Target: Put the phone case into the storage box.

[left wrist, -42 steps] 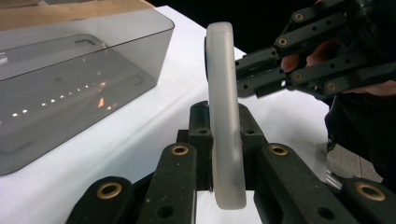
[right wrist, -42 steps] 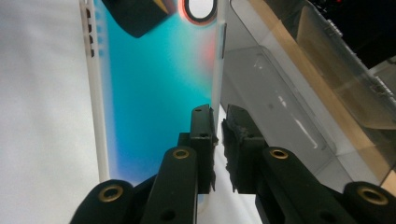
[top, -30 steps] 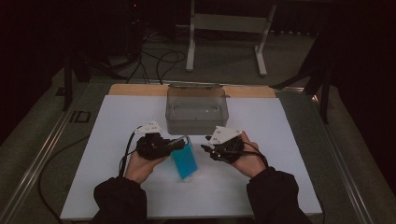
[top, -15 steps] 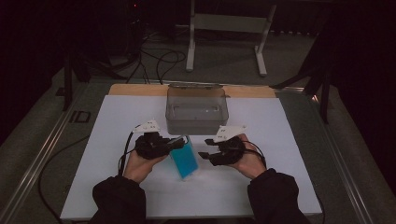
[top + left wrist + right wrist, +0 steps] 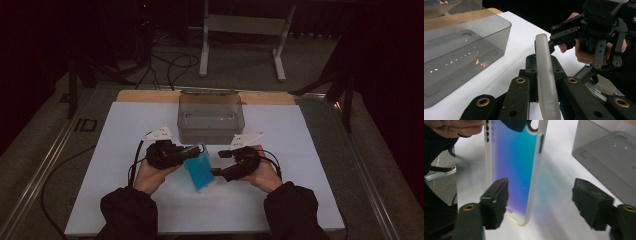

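High view: phone case (image 5: 201,167) at frame centre, tilted above the white counter (image 5: 125,125), grey bin (image 5: 211,117) just behind.
Left gripper (image 5: 186,151): your jaws are clamped on the case's top edge.
Right gripper (image 5: 218,162): jaws apart, just been opening; case between them, untouched.
Advice: keep your left grip firm; back the right straight off without grazing the rim.

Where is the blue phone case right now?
In the high view the blue phone case sits at the table's middle, clamped at its top edge by the left gripper, just in front of the clear box.
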The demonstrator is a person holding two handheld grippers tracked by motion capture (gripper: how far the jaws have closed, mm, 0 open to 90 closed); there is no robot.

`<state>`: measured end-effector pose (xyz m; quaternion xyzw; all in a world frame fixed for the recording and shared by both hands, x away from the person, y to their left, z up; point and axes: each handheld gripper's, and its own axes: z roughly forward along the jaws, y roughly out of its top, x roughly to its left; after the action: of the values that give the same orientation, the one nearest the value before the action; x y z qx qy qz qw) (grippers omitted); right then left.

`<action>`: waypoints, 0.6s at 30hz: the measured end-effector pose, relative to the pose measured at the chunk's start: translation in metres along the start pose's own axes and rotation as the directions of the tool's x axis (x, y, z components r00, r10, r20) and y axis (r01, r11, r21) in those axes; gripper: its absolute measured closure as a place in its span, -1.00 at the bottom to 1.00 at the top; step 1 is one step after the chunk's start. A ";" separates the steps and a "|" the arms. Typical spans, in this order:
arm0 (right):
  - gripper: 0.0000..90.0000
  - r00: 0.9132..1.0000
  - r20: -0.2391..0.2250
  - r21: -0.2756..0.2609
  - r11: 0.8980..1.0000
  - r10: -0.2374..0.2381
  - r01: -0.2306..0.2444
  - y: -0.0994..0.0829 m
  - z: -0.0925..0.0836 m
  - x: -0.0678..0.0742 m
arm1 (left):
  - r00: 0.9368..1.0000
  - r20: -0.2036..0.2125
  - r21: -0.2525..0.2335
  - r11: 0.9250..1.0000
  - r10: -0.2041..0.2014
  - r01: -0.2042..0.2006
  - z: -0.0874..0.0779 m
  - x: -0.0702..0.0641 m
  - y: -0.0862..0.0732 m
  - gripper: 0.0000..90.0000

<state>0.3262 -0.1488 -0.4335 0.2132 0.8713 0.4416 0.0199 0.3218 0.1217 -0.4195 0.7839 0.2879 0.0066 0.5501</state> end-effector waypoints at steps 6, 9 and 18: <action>-0.60 1.000 -0.019 -0.003 1.000 0.024 -0.024 0.000 0.003 -0.001 | 1.000 0.010 -0.009 1.000 0.012 -0.011 -0.002 -0.002 0.007 0.84; -0.65 0.999 -0.035 -0.005 0.999 0.040 -0.040 0.000 0.004 -0.002 | 1.000 0.015 -0.014 1.000 0.019 -0.019 -0.003 -0.003 0.010 0.84; -0.38 0.993 -0.091 -0.017 0.997 0.069 -0.071 0.000 0.006 -0.005 | 0.998 0.047 -0.038 0.999 0.030 -0.028 -0.003 -0.005 0.016 0.84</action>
<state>0.3319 -0.1463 -0.4381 0.2233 0.8588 0.4599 -0.0328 0.3233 0.1185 -0.4026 0.7774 0.2632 0.0015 0.5713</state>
